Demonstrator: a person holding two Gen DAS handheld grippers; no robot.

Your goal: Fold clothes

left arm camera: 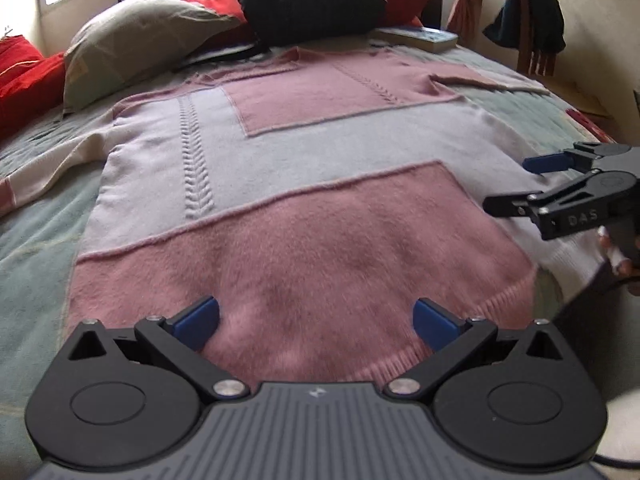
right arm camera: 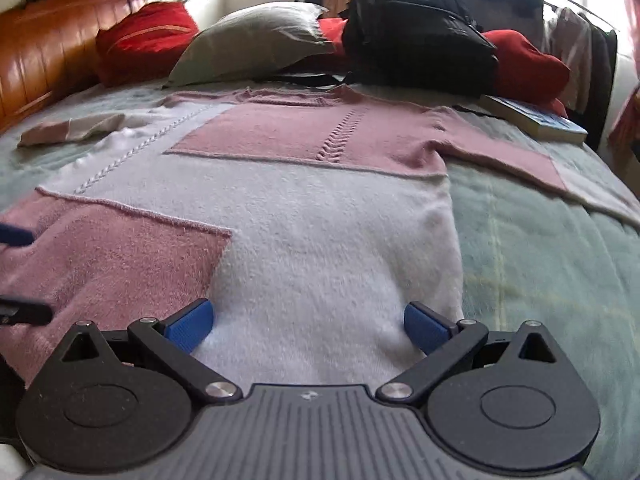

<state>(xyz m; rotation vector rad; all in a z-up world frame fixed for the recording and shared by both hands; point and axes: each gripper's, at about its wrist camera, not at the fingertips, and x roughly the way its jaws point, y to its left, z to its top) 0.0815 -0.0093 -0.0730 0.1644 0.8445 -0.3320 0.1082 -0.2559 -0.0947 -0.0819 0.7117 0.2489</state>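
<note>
Blue-padded and spread wide, my left gripper (left arm camera: 316, 322) hung empty over the pink hem of the sweater (left arm camera: 304, 216), while my right gripper (right arm camera: 306, 326) was just as widely parted above its white corner, gripping nothing. That pink-and-white knit lay flat, front up, sleeves out, on the pale green bedspread (right arm camera: 540, 272). Beyond its collar sat a grey pillow (right arm camera: 256, 40), a black backpack (right arm camera: 416, 36) and a book (right arm camera: 536, 120).
</note>
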